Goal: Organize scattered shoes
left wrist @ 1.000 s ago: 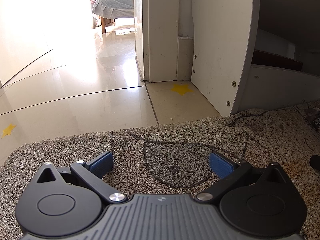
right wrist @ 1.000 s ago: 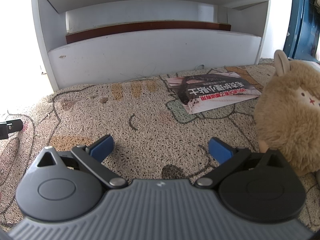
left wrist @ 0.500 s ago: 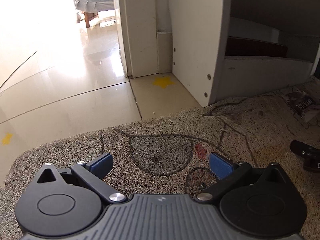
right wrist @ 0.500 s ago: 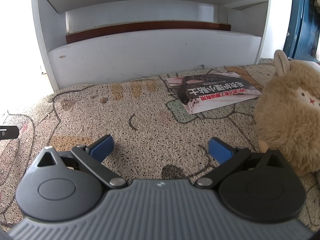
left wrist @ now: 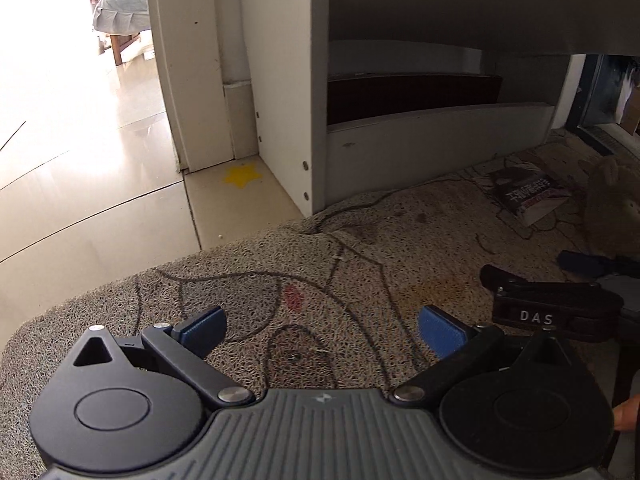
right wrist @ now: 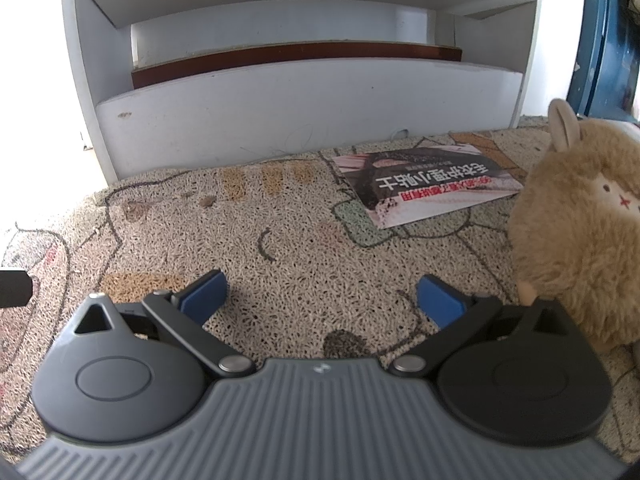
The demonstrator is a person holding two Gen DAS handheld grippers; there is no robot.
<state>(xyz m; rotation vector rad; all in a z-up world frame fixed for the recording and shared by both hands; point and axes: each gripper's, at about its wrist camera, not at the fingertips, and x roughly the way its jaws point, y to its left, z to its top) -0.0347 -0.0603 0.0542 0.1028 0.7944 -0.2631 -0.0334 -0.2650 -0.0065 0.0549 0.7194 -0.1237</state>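
Over a beige looped-pile doormat with dark line drawings (left wrist: 360,240), the left gripper (left wrist: 320,330) hangs low with its blue-padded fingers (left wrist: 440,330) spread wide and nothing between them. To its right, near the frame edge, the black body of the right gripper (left wrist: 552,312), marked DAS, is visible above the mat. Far ahead stands a white wooden shoe cabinet with a dark brown shelf edge (left wrist: 408,96), its lower shelf open. Left of the cabinet lies glossy pale tile floor (left wrist: 80,200) bearing a yellow star sticker (left wrist: 242,174).

From the right wrist view, the right gripper (right wrist: 320,300) also has its blue fingers (right wrist: 204,296) wide apart and holds nothing, hovering above the same mat (right wrist: 280,240). A thin booklet with a dark cover and white characters (right wrist: 424,184) lies flat on the mat, just in front of the cabinet (right wrist: 304,112). A tan fluffy alpaca plush toy (right wrist: 576,224) sits at the right, touching the gripper's right-hand housing. No shoe can be made out in either view.
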